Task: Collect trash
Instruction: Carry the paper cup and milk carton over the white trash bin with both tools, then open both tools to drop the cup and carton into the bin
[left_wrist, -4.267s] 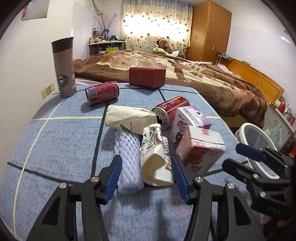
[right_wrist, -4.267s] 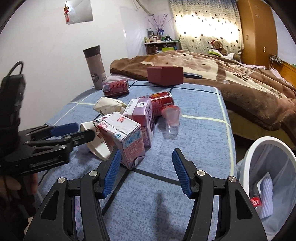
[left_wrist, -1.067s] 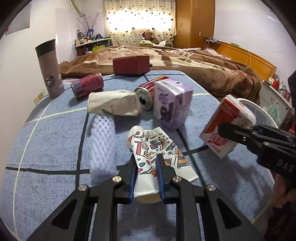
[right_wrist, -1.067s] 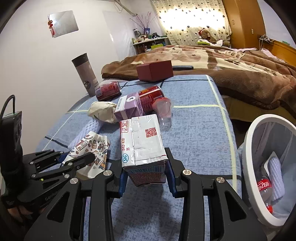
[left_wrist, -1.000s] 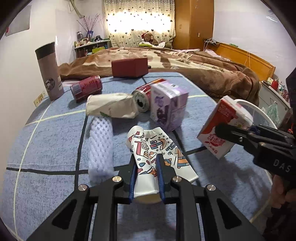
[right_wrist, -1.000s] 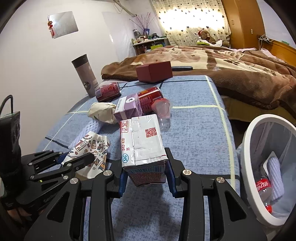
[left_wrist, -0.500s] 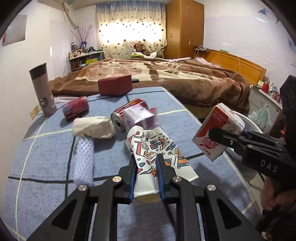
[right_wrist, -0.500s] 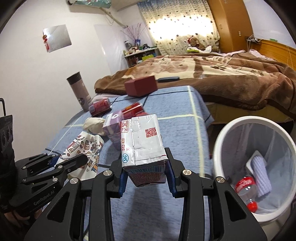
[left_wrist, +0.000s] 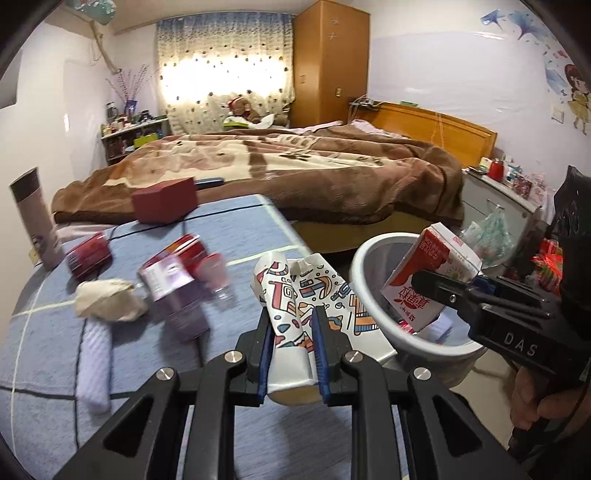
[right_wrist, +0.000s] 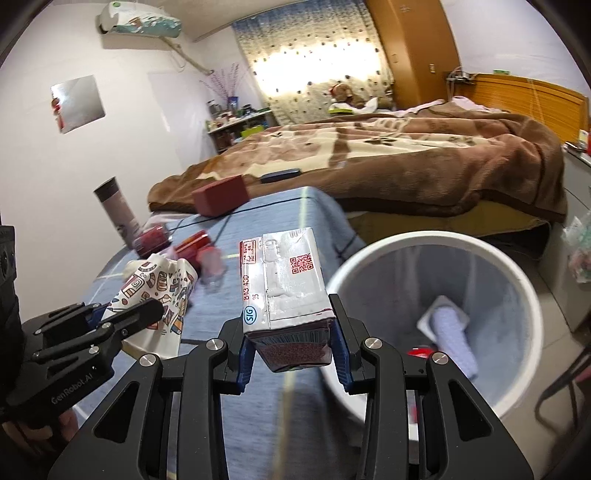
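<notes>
A big bed with a brown blanket fills the room. A teddy bear sits by the dotted curtain. A tall wooden wardrobe stands in the corner. A red box and a tall mug sit on the blue cloth.

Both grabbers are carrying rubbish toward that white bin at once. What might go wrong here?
The right gripper holds the milk carton near the white bin rim; released early, it may hit the rim and fall outside. The left gripper pinches a crushed paper cup that might slip. Both grippers close together may bump.
</notes>
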